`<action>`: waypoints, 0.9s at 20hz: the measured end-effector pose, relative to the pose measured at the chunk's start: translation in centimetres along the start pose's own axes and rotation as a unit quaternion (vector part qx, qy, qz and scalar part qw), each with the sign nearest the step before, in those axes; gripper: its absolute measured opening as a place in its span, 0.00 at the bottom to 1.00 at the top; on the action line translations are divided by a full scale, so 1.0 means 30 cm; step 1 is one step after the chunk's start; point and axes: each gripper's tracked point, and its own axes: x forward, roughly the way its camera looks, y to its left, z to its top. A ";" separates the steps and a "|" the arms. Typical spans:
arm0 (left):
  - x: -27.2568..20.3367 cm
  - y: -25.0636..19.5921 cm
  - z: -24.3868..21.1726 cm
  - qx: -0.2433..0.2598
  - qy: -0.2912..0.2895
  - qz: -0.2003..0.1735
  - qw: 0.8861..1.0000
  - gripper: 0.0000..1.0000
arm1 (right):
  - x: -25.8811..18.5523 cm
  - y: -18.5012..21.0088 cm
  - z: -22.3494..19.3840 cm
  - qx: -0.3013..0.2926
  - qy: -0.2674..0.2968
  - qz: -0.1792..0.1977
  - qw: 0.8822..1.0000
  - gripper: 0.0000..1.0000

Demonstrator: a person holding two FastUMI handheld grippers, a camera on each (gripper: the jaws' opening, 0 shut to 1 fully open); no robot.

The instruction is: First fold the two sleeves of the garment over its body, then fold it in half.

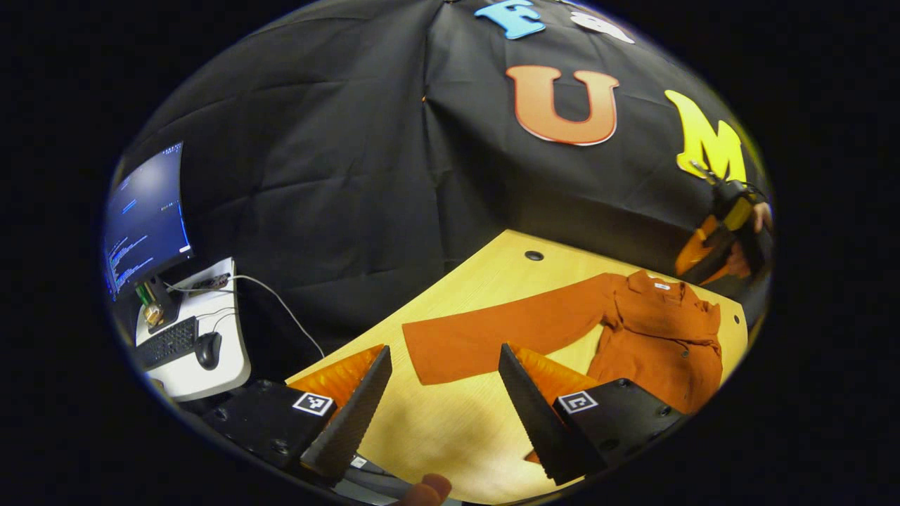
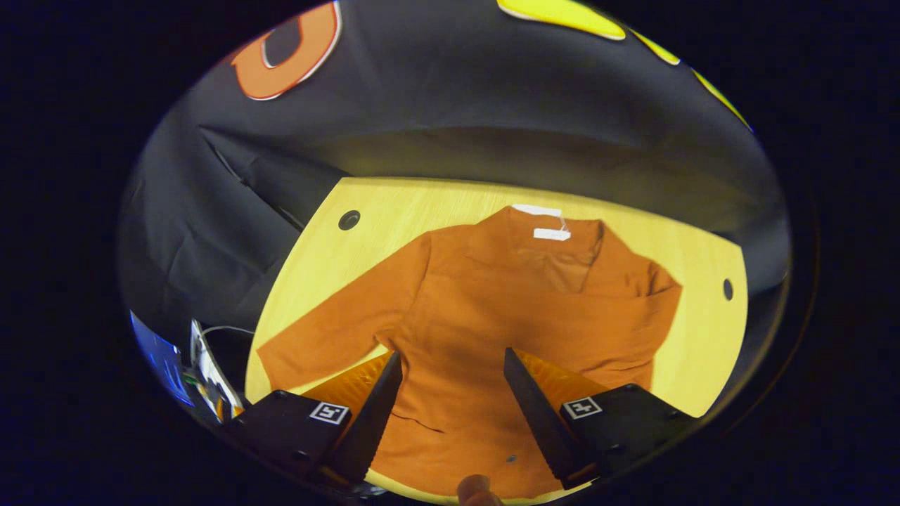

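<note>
While both jaws stand wide apart and hold nothing, the left gripper hovers above the outstretched sleeve near the table's edge, and the right gripper hangs over the orange garment lying flat, its other sleeve folded across its body. A monitor appears in the left gripper view.

The right gripper hovered, jaws apart, above a rust-orange long-sleeved garment. It lay flat on the pale wooden table, one sleeve reaching toward eight o'clock.
</note>
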 end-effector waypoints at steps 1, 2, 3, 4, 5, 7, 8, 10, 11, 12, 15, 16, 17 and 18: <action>0.033 0.008 -0.006 -0.002 0.016 0.008 1.000 1.00 | -0.041 -0.029 -0.008 -0.013 -0.011 -0.002 1.000 0.89; 0.086 0.018 -0.029 -0.002 0.033 0.013 0.999 1.00 | -0.079 -0.059 -0.024 -0.024 -0.019 -0.003 1.000 0.94; 0.134 0.035 -0.058 -0.003 0.057 0.024 0.998 1.00 | -0.112 -0.103 -0.050 -0.034 -0.023 -0.013 0.999 0.94; 0.179 0.045 -0.081 -0.008 0.075 0.031 0.997 1.00 | -0.145 -0.150 -0.065 -0.038 -0.031 -0.023 0.999 0.94; 0.223 0.047 -0.101 -0.017 0.091 0.033 0.995 1.00 | -0.168 -0.177 -0.084 -0.037 -0.037 -0.027 0.998 0.94; 0.296 0.065 -0.137 -0.035 0.115 0.040 0.992 1.00 | -0.217 -0.233 -0.135 -0.021 -0.040 -0.031 0.998 0.94; 0.340 0.058 -0.153 -0.047 0.129 0.042 0.990 1.00 | -0.233 -0.241 -0.168 -0.004 -0.039 -0.025 0.999 0.94; 0.383 0.071 -0.165 -0.054 0.144 0.051 0.987 1.00 | -0.271 -0.256 -0.271 0.030 -0.030 -0.008 0.999 0.94; 0.403 0.068 -0.171 -0.060 0.153 0.051 0.985 1.00 | -0.281 -0.266 -0.319 0.037 -0.028 -0.003 0.999 0.94; 0.416 0.066 -0.180 -0.069 0.163 0.051 0.983 1.00 | -0.295 -0.272 -0.357 0.041 -0.027 -0.001 0.999 0.94; 0.434 0.067 -0.200 -0.093 0.196 0.053 0.975 1.00 | -0.325 -0.293 -0.504 0.030 -0.009 -0.003 1.000 0.94; 0.440 0.070 -0.205 -0.095 0.206 0.056 0.972 1.00 | -0.329 -0.297 -0.544 0.026 -0.003 -0.005 1.000 0.94; 0.446 0.067 -0.215 -0.100 0.218 0.057 0.969 1.00 | -0.334 -0.304 -0.576 0.023 0.005 -0.007 1.000 0.94; 0.450 0.063 -0.228 -0.110 0.231 0.054 0.965 0.99 | -0.344 -0.303 -0.603 0.024 0.011 -0.005 1.000 0.94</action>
